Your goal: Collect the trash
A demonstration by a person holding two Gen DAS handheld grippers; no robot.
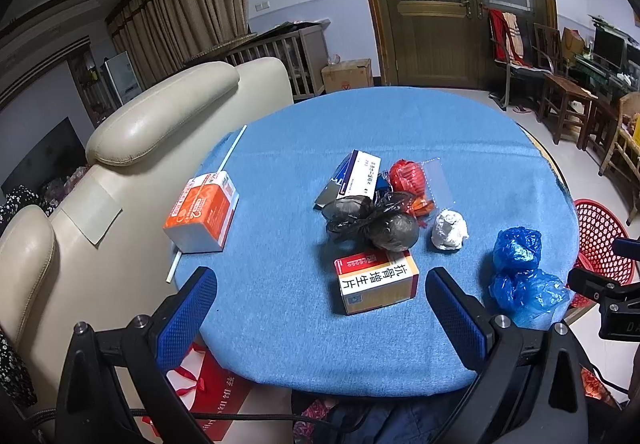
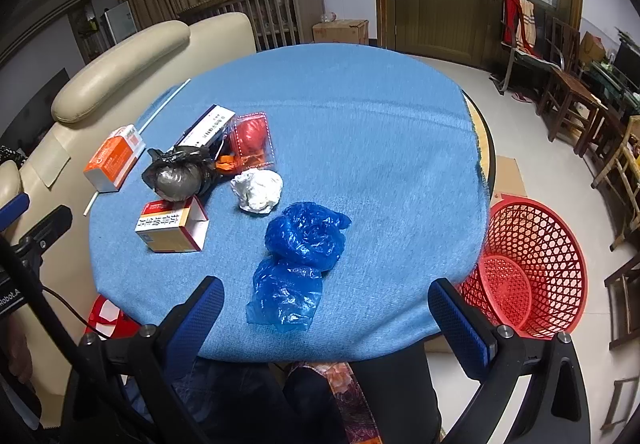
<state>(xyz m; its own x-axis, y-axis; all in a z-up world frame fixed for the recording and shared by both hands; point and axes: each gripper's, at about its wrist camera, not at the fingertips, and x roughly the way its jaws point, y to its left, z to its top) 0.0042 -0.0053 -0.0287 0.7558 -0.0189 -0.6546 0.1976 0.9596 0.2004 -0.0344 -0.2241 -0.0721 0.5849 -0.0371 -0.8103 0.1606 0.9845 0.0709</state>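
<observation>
Nearest the right tool (image 2: 324, 318), at the desk's front edge, lay two crumpled blue plastic bags (image 2: 298, 264), one touching the other, with the closer one just beside the rim of the blue-clothed desk (image 2: 380, 132). Both tools stood with their fingers wide apart and held nothing; the left tool (image 1: 320, 308) hovered before a yellow and red medicine box (image 1: 376, 280).

The thin blue film would likely have been the trouble. A pinch might have caught only a fold, and the bag could have slipped free or unfurled on the way to the red mesh basket (image 2: 536, 264), which stood on the floor beside the desk, below its edge. A dropped bag might have drifted past the rim. A clumsy push could also have swept the nearer bag off the desk before it was gripped.

Behind them sat a white wad of crumpled paper (image 2: 258, 190), a knotted black bag (image 2: 178, 174), a red object inside a clear pouch (image 2: 250, 140), though what it was could not be made out, a blue and white carton (image 2: 206, 130) and an orange box (image 2: 114, 160) near the far-left edge. These lay packed close together, so fingers closing on one could have nudged its neighbours, and the slick cartons might have skidded on the cloth.
</observation>
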